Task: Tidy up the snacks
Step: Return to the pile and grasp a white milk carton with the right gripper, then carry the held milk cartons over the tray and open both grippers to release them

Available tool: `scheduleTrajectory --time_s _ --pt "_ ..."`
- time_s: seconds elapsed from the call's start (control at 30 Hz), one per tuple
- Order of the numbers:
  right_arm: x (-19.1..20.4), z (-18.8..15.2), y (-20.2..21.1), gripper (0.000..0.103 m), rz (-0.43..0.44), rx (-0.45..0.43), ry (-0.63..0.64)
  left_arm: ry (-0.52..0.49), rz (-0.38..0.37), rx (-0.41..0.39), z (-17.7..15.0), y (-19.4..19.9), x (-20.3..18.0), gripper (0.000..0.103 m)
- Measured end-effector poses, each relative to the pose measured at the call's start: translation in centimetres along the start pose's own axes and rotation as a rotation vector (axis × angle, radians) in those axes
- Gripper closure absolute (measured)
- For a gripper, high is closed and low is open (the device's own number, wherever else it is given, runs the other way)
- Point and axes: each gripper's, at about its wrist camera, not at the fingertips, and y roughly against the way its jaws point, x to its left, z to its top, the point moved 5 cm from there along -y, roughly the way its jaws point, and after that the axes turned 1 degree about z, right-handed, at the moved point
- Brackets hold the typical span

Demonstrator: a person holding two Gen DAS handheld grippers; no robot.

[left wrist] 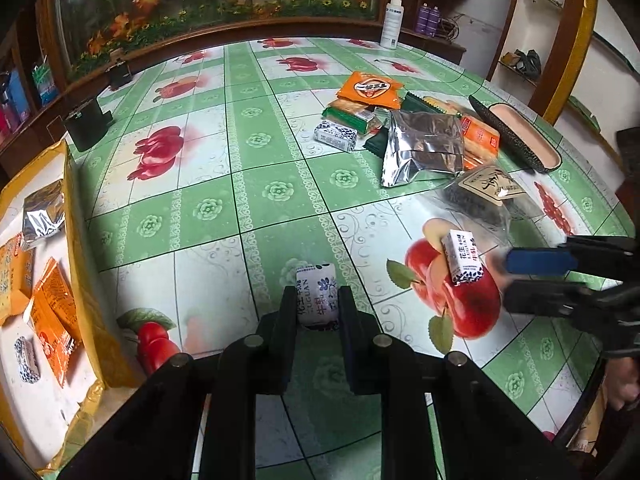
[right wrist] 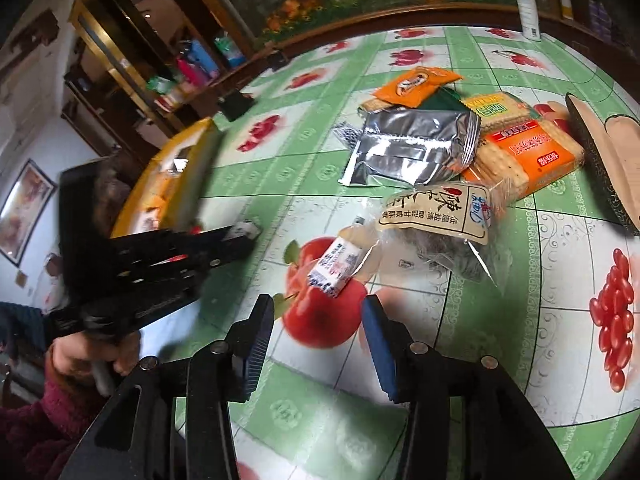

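— Candy, the small white-and-blue wrapped block: the left gripper has it clenched between its fingers, pinched across the narrow sides, its far end poking out past the tips.

— How does it handle, do you reckon?

— Light, I'd judge, and firm enough inside, but the wrapper looks glossy, so it could slide. A grip across the middle of the block seems safest, not the crimped ends.

— And the other hand?

— The right gripper is released, its fingers spread wide. A second candy lies just ahead of the tips, tilted, one end propped on a clear bag of dark snacks. It wants taking across its short width, low on the free end.

— Further out?

— Beyond that bag sits the pile: a silver foil pouch, crinkly and likely slippery, and an orange cracker pack, which I'd guess is brittle. Off to the left of the left fingers, a yellow-rimmed tray holds sorted packets. All of it rests on the green tabletop.
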Motion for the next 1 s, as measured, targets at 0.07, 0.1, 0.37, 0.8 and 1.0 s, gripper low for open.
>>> scheduleTrajectory --time_s 0.07,0.1,0.37,0.8,1.0 --pt "0.1 0.4 -0.9 0.053 -0.045 0.005 0.006 0.003 0.000 -0.004 -0.2 0.3 0.1 0.085" --pt "0.4 0.8 -1.5 0.053 -0.060 0.013 0.012 0.006 -0.003 -0.006 -0.3 0.5 0.2 0.084" --pt "1.4 1.8 -3.4 0.072 -0.215 -0.002 0.075 0.020 -0.015 -0.014 -1.5 1.1 0.5 0.084" --pt "4.2 0.9 -1.9 0.082 -0.136 -0.043 0.156 0.053 -0.059 -0.053 -1.6 2.9 1.0 0.084" --pt "6.1 1.7 -1.8 0.082 -0.063 -0.064 0.157 0.102 -0.079 -0.118 -1.1 6.0 2.7 0.084"
